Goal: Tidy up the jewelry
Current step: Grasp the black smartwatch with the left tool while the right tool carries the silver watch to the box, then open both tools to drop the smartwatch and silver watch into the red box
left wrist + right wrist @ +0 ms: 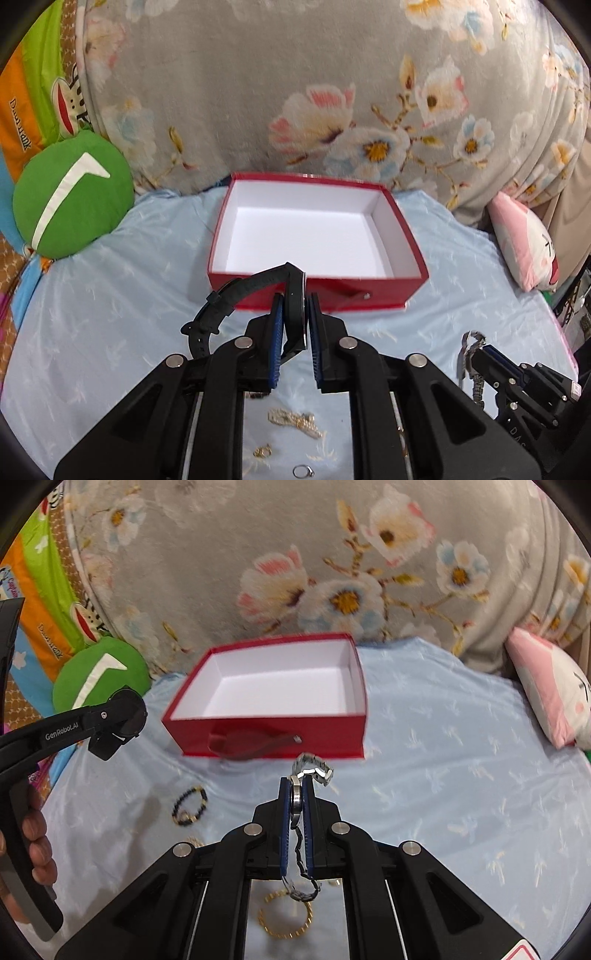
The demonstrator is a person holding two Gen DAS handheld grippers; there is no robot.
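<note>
My left gripper (295,299) is shut on a black watch (255,282), held on edge above the bed, its strap curling off to the left. Just beyond it stands an open red box (369,291) with a white, bare inside. My right gripper (296,782) is shut on a silver metal watch (316,770), whose link band hangs down between the fingers. The red box (258,734) lies ahead and to the left of it. In the left wrist view the right gripper (476,347) appears low on the right with the silver watch (478,384).
Loose pieces lie on the pale blue sheet (443,775): a black bead bracelet (190,806), a gold bracelet (284,915), a pearl and gold chain (295,421), a ring (301,470). A green cushion (74,195) sits left, a pink pillow (546,690) right, a floral blanket (295,92) behind. A hand (37,845) holds the left device.
</note>
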